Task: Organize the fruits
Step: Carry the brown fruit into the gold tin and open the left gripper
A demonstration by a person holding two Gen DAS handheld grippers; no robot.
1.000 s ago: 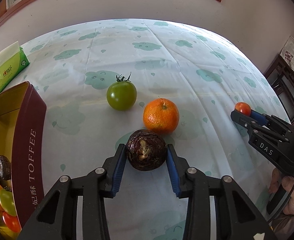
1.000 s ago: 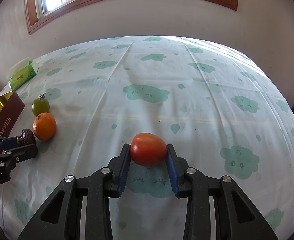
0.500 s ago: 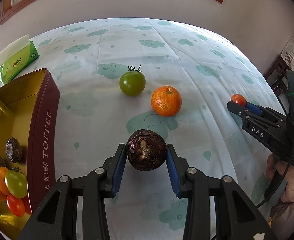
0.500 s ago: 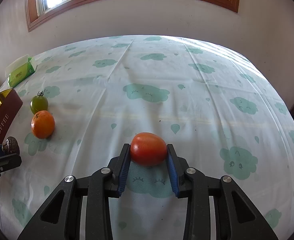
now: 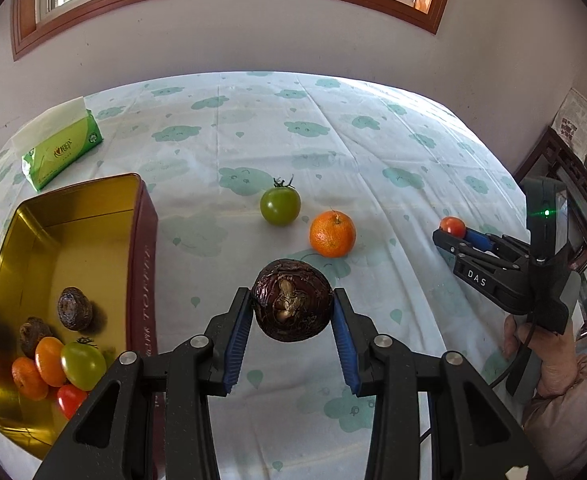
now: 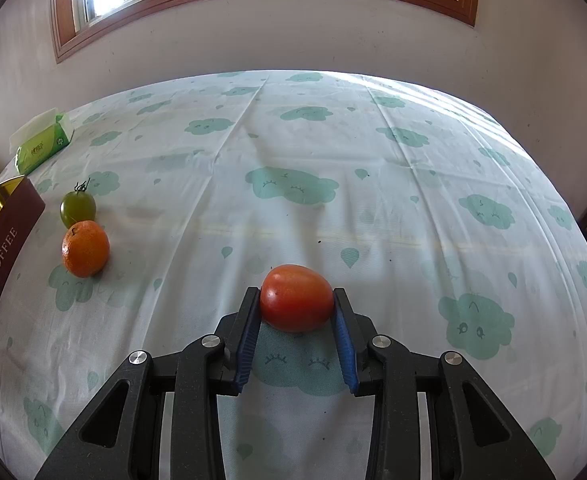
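Observation:
My left gripper (image 5: pixel 292 307) is shut on a dark wrinkled purple fruit (image 5: pixel 292 300), held above the cloth, right of the tin. My right gripper (image 6: pixel 296 300) is shut on a red tomato (image 6: pixel 296 297); from the left wrist camera it shows at the right (image 5: pixel 451 229), a hand (image 5: pixel 549 356) holding it. On the cloth lie a green tomato (image 5: pixel 280 205) and an orange (image 5: pixel 332 233), also seen from the right wrist as green tomato (image 6: pixel 78 208) and orange (image 6: pixel 85 248). The gold-lined toffee tin (image 5: pixel 141 240) at left holds several small fruits.
A green tissue pack (image 5: pixel 63 151) lies behind the tin near the far left edge. The cloud-print tablecloth (image 6: pixel 333 152) covers the whole table. Dark wooden furniture (image 5: pixel 573 184) stands off the right side, and a wall with a window runs behind the table.
My left gripper has risen and drawn back with the purple fruit, so more of the tin's inside now shows. The right gripper and its tomato have stayed put.

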